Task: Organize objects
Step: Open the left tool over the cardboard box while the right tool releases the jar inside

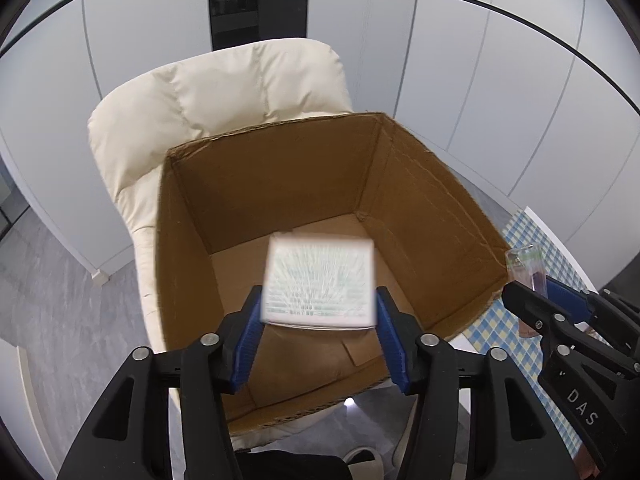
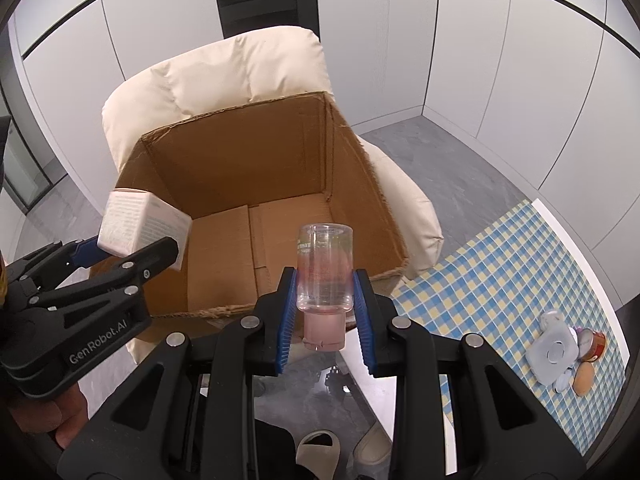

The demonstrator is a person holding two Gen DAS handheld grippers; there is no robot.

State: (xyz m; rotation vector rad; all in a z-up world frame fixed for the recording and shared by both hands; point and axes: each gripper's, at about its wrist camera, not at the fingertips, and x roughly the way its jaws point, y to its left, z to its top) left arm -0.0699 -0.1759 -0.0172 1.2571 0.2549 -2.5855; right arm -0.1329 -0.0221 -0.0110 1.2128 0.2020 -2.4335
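An open cardboard box [image 1: 280, 184] [image 2: 240, 168] stands on a cream armchair [image 1: 208, 92]; its inside holds nothing I can see. A small white printed carton [image 1: 320, 280] [image 2: 136, 216] is over the box between the blue pads of my left gripper [image 1: 318, 308] [image 2: 132, 246]. The carton is blurred while the fingers are sharp, and the pads stand just clear of its sides. My right gripper [image 2: 325, 276] [image 1: 520, 292] is shut on a clear bottle [image 2: 325, 264] [image 1: 524, 260] with pink inside, held above the box's near right rim.
To the right lies a table with a blue and yellow checked cloth [image 2: 500, 280] [image 1: 516, 344]. On it sit a clear plastic container [image 2: 554, 354], a red can [image 2: 596, 344] and a brown egg-shaped thing [image 2: 584, 378]. White cabinet walls stand behind the chair. A person's slippers show below.
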